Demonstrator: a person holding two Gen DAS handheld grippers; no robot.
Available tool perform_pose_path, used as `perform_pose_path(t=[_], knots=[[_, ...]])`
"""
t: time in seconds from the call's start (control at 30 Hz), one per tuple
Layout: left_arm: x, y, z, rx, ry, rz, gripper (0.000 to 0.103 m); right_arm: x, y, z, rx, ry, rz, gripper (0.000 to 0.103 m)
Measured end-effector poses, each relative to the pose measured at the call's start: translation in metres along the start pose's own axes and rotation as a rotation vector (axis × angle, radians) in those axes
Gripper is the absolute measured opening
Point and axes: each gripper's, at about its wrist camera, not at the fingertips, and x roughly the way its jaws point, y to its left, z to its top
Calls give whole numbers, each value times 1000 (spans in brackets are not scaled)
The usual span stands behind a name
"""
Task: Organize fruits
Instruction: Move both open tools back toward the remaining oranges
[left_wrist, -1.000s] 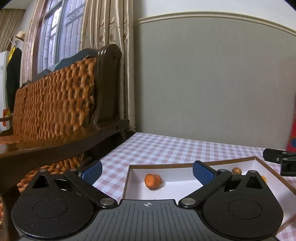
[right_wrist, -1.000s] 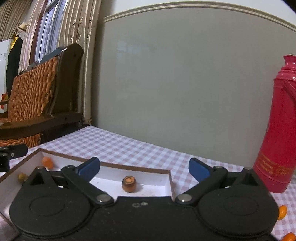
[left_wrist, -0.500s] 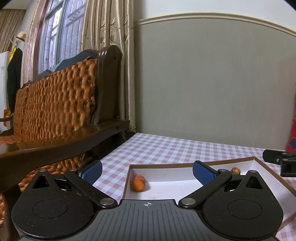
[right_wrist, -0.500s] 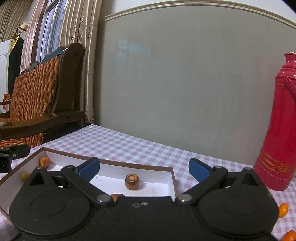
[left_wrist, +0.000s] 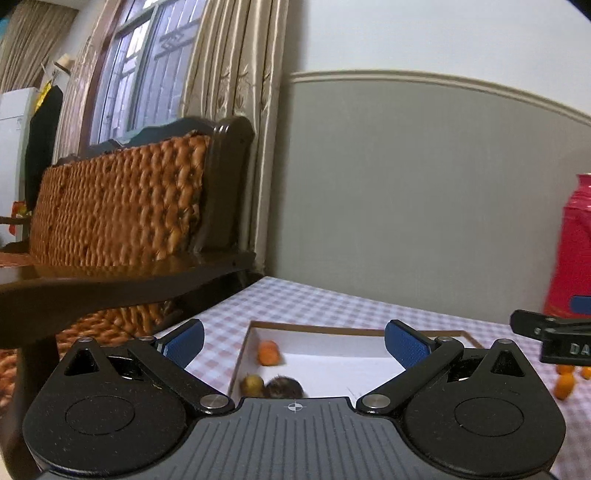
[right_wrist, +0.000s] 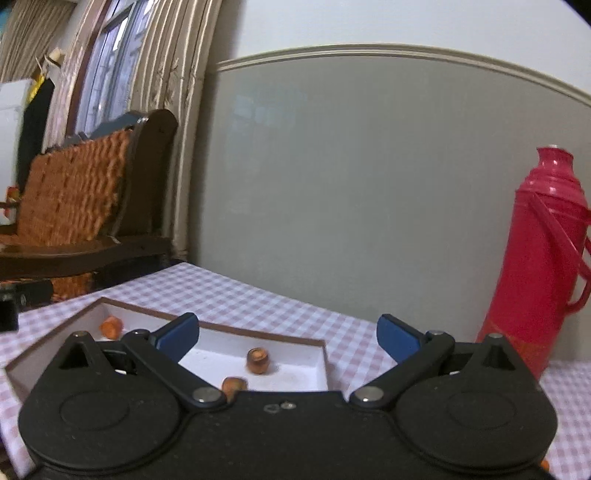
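You are holding both claws spread, empty: left claw (left_wrist: 293, 341) and right claw (right_wrist: 287, 334) hovering over box (right_wrist: 325, 363), likely after drop. Fruits (right_wrist: 258, 360) lying in box; more fruits (left_wrist: 564, 384) waiting on tabletop (left_wrist: 332, 306) beside flask (right_wrist: 543, 258). Lettering "DA" showing on right claw, rest cut off.

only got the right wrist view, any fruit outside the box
Observer: Yes. The left wrist view shows small oranges loose on the cloth, to the right of the box.
Operator: left tool holding anything
Observer: No, the left tool is open and empty.
Operator: what's in the box corner my tool body hides
Observer: A yellow-green fruit lies side by side with a dark fruit by the left wall.
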Motion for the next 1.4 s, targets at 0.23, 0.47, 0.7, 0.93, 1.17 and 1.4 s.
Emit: perform_pose_path(t=[0.23, 0.47, 0.7, 0.93, 1.17, 1.4], knots=[[-37, -9, -6, 3, -10, -91, 103, -39, -10, -8, 24, 5, -16, 97], [-44, -40, -12, 31, 38, -221, 103, -74, -20, -17, 1, -1, -35, 97], [-57, -85, -18, 126, -26, -284, 103, -98, -33, -28, -33, 32, -66, 97], [-61, -113, -25, 122, -22, -325, 103, -115, -65, -41, -27, 60, -151, 97], [-66, -146, -36, 165, -3, -387, 103, -137, -102, -56, 23, 69, -214, 94], [-68, -180, -45, 194, 10, -440, 103, -149, -128, -70, 55, 94, -262, 86]])
